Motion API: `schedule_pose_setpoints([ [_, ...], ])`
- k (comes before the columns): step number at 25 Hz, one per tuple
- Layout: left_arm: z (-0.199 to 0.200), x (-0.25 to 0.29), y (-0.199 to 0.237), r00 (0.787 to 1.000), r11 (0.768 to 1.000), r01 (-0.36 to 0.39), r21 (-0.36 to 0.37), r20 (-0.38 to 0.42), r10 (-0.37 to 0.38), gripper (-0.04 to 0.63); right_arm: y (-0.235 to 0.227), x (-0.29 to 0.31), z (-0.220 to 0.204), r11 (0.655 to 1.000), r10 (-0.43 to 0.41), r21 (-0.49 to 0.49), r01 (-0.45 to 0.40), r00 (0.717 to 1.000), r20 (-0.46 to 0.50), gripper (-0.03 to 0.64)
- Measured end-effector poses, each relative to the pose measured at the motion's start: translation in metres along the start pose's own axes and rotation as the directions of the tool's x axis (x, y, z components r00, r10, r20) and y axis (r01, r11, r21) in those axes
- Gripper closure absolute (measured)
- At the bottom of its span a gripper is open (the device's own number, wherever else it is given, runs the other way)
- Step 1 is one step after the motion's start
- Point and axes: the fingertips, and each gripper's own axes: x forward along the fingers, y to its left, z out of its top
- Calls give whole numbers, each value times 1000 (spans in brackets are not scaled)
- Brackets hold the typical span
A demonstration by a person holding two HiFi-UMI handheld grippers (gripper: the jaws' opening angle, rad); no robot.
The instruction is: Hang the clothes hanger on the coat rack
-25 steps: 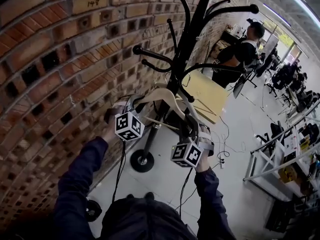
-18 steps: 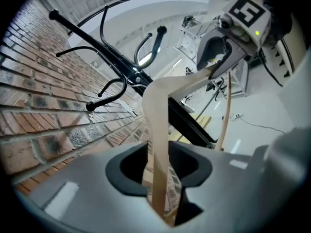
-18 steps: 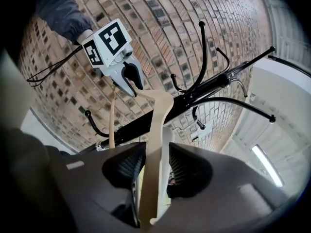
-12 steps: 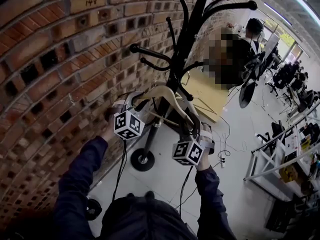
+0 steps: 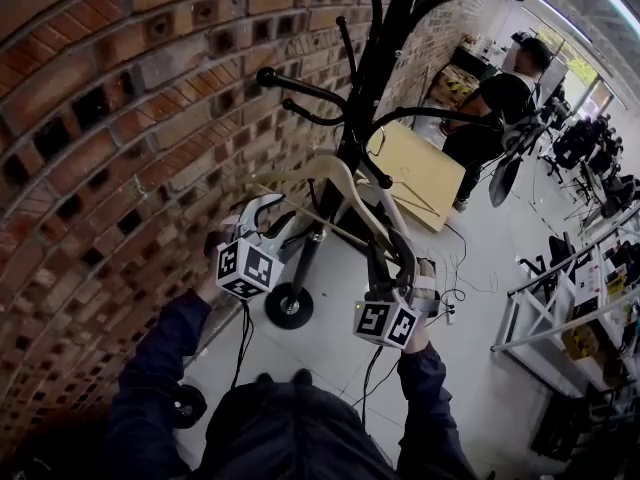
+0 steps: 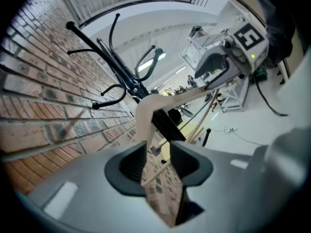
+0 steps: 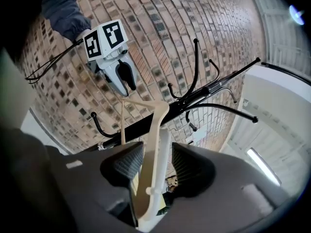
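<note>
A cream wooden hanger [image 5: 335,183] hangs by its hook over a lower arm of the black coat rack [image 5: 375,63]. My left gripper [image 5: 262,218] is at the hanger's left end and my right gripper [image 5: 395,268] at its right end. Both have just been opening their jaws. In the left gripper view the hanger's arm [image 6: 148,125] runs between the spread pads of the left gripper [image 6: 158,165] with gaps either side. In the right gripper view the hanger's end [image 7: 156,149] lies loose between the right gripper [image 7: 150,166] pads. Neither grips it.
A brick wall [image 5: 110,118] stands close on the left. The rack's round base [image 5: 288,306] rests on the floor with cables nearby. A wooden board [image 5: 420,173] leans behind the rack. A person [image 5: 500,98] sits at the back right, by metal shelving [image 5: 560,308].
Both grippers have opened and drawn back a little toward me along the hanger's ends. The hanger stays on the rack's arm.
</note>
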Motion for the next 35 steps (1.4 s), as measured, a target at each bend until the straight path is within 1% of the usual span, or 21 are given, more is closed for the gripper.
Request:
schedule_pose_setpoints([
  [1,1,-7,-4,1000,1000,4,-26,9,-4,437,0,-7,0,1000,-2,21,2,1000,5,431],
  [3,6,-20,-14,999,997,12,-78,32,-10,437,2,-23,0,995,17,101,-18,1000,19,431],
  [4,8,-27,-21,999,995,20,-102,43,-16,437,6,-32,2,987,38,152,-42,999,30,433],
  [6,13,-41,-35,998,986,50,-157,55,-42,443,18,-49,6,962,95,251,-107,994,60,436],
  [8,20,-57,-50,995,968,90,-234,64,-77,449,32,-63,10,923,157,339,-181,983,97,439],
  [10,19,-72,-69,990,943,135,-305,77,-116,462,44,-74,10,873,204,421,-247,968,145,439],
  [11,17,-78,-80,987,932,158,-327,83,-138,477,49,-78,10,843,218,462,-275,960,173,439],
  [13,16,-85,-100,980,919,196,-343,88,-176,502,56,-83,8,784,235,535,-313,949,211,439],
  [14,15,-87,-108,978,914,207,-348,84,-190,503,59,-85,6,765,240,558,-322,946,217,439],
  [15,15,-89,-114,977,911,214,-353,79,-198,505,63,-86,3,752,244,573,-325,946,215,439],
  [17,16,-91,-123,975,909,224,-352,73,-212,505,68,-89,0,744,248,585,-324,946,208,450],
  [21,19,-97,-127,973,913,231,-336,77,-218,512,71,-92,1,746,252,578,-330,944,214,471],
  [23,18,-97,-130,974,910,228,-348,77,-214,514,70,-93,1,750,251,574,-329,944,213,509],
  [28,15,-101,-134,974,904,223,-364,51,-220,514,70,-94,4,754,250,565,-335,942,225,520],
  [31,18,-104,-131,976,909,216,-355,54,-211,515,69,-95,5,752,247,568,-336,941,229,528],
  [33,13,-106,-133,977,906,209,-367,43,-208,515,67,-95,6,752,240,568,-333,942,233,537],
  [35,15,-107,-130,978,906,205,-370,50,-201,516,66,-95,6,750,238,573,-330,943,232,537],
])
